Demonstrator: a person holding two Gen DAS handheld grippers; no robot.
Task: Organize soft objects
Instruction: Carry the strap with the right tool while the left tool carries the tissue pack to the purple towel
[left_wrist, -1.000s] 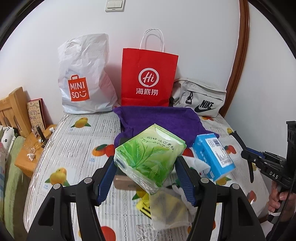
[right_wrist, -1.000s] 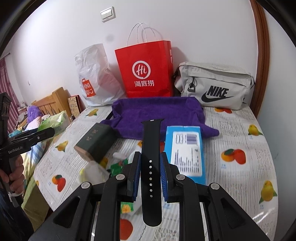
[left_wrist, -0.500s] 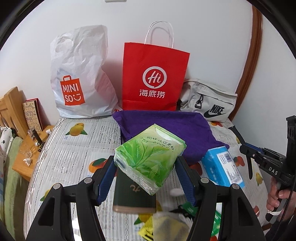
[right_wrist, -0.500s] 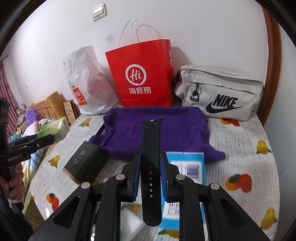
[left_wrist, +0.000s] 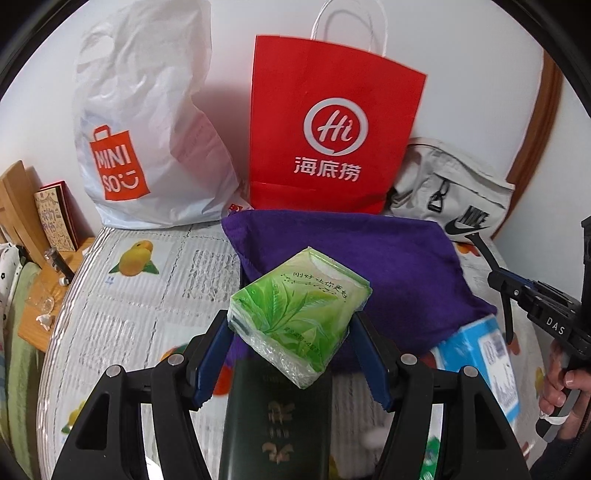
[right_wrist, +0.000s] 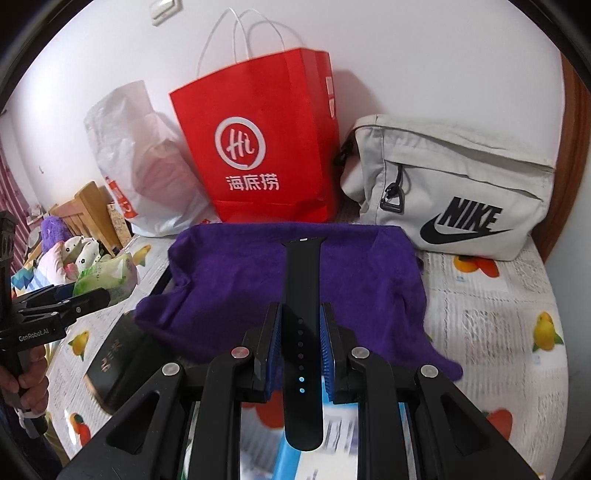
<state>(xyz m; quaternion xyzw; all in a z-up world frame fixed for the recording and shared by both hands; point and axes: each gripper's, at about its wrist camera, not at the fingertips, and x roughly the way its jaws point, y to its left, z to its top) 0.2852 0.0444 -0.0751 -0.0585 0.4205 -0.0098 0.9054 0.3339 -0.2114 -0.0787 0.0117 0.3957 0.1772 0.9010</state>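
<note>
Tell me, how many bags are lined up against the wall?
3: a white plastic bag on the left, a red paper bag in the middle, and a grey Nike pouch on the right. Others may be hidden behind.

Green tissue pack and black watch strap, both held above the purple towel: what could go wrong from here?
1. The left gripper pinches the green plastic-wrapped tissue pack cornerwise, tilted; the soft pack could twist or slip out.
2. The right gripper clamps the black silicone watch strap mid-length, with both ends unsupported; it may slide or land askew on the purple towel.
3. Released early, either item could land on the dark green box or the blue box instead.
</note>
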